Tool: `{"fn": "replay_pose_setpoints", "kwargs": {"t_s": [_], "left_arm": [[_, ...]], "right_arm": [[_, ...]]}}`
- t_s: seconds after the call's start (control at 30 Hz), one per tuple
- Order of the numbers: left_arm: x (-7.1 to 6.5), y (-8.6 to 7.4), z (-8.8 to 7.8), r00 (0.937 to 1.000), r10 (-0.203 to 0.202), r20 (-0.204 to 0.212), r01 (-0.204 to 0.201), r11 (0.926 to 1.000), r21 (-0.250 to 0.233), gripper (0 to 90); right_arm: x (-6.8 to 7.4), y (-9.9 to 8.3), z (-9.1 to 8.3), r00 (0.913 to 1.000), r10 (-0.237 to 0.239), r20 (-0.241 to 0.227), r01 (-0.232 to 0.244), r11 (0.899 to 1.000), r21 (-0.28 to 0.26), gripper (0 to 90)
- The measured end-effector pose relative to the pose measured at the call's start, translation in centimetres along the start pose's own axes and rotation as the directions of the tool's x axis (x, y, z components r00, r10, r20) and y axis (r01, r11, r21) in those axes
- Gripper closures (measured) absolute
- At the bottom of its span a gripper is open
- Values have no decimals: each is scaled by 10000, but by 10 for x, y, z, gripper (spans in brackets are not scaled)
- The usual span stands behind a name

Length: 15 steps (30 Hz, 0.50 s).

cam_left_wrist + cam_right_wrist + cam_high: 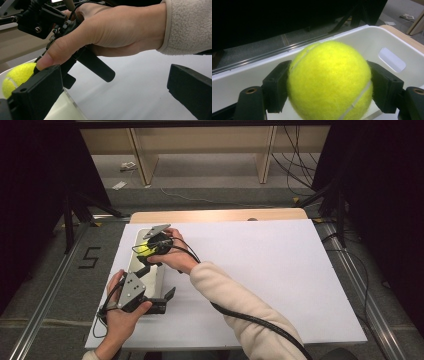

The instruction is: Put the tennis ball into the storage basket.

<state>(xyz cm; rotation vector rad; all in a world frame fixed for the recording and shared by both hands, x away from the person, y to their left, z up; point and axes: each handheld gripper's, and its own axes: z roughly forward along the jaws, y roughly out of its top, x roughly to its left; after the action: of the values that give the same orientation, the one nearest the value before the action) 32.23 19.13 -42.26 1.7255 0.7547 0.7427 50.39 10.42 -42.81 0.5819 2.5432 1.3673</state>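
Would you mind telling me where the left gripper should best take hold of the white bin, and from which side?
I would grip the white bin by its near rim, coming from the person's side where the left gripper already waits open. The wall is thin and upright, so one jaw can go inside and one outside. The right gripper holds the tennis ball over the far part.

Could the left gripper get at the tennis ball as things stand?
Probably not. The right gripper is clamped on both sides of the tennis ball over the white bin, and the right hand sits between. The left gripper is open at the bin's near end.
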Motion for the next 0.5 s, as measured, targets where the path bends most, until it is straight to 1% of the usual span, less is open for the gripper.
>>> {"fn": "replay_pose_setpoints", "kwargs": {"t_s": [0.1,0.13,0.17,0.2,0.23,0.27,0.5], "left_arm": [[0,0,0,10000,2,5,-2,10000,1,0],[1,0,1,9999,84,55,-83,9999,-63,0],[0,0,0,10000,0,5,0,10000,1,0],[0,0,0,10000,3,0,-3,10000,2,0],[1,0,1,10000,84,50,-84,9999,-64,0],[0,0,0,10000,-5,7,5,10000,1,0],[0,0,0,10000,-13,-4,13,10000,8,0]], "right_arm": [[1,-1,1,10000,-16,-37,16,10000,45,267],[1,-1,1,10000,-28,-56,28,10000,65,267],[1,-1,1,9999,-64,-80,64,10000,62,266],[1,-1,2,10000,-70,-64,70,10000,37,266],[1,-1,2,9999,-84,-57,84,10000,40,266],[1,-1,2,9999,-91,-62,91,9999,46,266],[2,-2,4,9999,-107,-57,107,9999,60,264]]}}
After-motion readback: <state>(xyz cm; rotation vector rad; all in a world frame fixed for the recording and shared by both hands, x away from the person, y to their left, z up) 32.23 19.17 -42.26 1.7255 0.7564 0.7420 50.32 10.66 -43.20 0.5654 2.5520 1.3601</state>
